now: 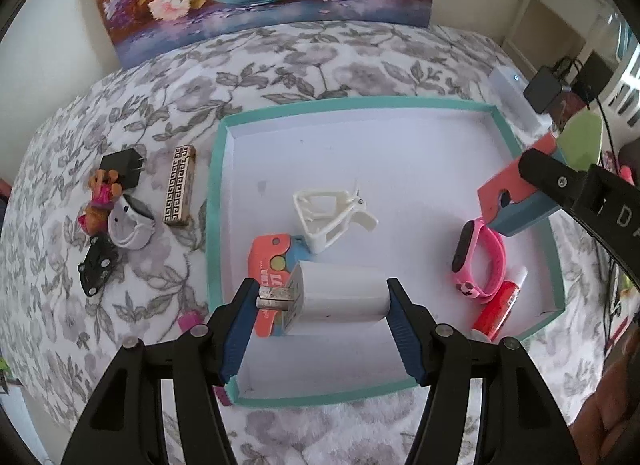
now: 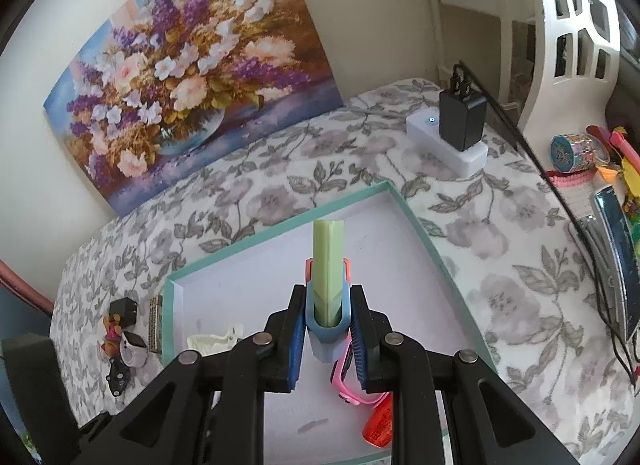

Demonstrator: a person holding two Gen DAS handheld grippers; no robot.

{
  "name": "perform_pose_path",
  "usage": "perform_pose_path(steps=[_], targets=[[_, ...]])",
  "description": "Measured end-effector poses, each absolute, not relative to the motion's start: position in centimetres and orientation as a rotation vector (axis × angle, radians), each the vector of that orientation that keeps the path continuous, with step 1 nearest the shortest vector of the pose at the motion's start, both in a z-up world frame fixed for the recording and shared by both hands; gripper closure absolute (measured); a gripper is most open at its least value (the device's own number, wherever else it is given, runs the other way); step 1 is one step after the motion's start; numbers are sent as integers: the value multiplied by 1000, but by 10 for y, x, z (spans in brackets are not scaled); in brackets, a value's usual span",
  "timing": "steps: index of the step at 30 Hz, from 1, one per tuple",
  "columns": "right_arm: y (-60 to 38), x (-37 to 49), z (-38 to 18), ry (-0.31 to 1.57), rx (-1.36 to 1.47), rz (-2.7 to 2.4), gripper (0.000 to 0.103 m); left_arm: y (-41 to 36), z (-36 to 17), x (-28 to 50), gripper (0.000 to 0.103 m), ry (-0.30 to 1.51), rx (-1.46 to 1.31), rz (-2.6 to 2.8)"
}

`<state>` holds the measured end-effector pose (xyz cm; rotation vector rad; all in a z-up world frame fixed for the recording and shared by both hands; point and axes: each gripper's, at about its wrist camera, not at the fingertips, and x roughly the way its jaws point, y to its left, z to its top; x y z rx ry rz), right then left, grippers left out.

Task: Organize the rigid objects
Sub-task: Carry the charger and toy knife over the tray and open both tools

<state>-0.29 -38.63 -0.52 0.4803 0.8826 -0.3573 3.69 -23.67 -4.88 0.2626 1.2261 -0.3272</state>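
Gripping a white charger (image 1: 340,297) between its blue pads, the left gripper (image 1: 322,301) hangs over the teal tray (image 1: 214,201) at six o'clock; the right gripper (image 2: 326,325) pinches what looks like a green-and-blue toy (image 2: 328,289) near three o'clock, above a pink watch (image 1: 478,259). A white clip (image 1: 332,217) lies mid-tray.
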Motion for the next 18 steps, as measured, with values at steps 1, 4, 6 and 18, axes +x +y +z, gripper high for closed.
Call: perform_pose_path(steps=[1, 4, 6, 18], targets=[[-386, -2, -6, 885, 479, -353, 81, -238, -50, 37, 38, 1230, 263, -328], [-383, -1, -8, 893, 473, -341, 81, -240, -57, 40, 38, 1241, 270, -319], [-381, 0, -10, 898, 469, -336, 81, -241, -61, 42, 38, 1250, 276, -310], [-372, 8, -27, 969, 445, -312, 81, -238, -65, 52, 38, 1227, 233, -307]])
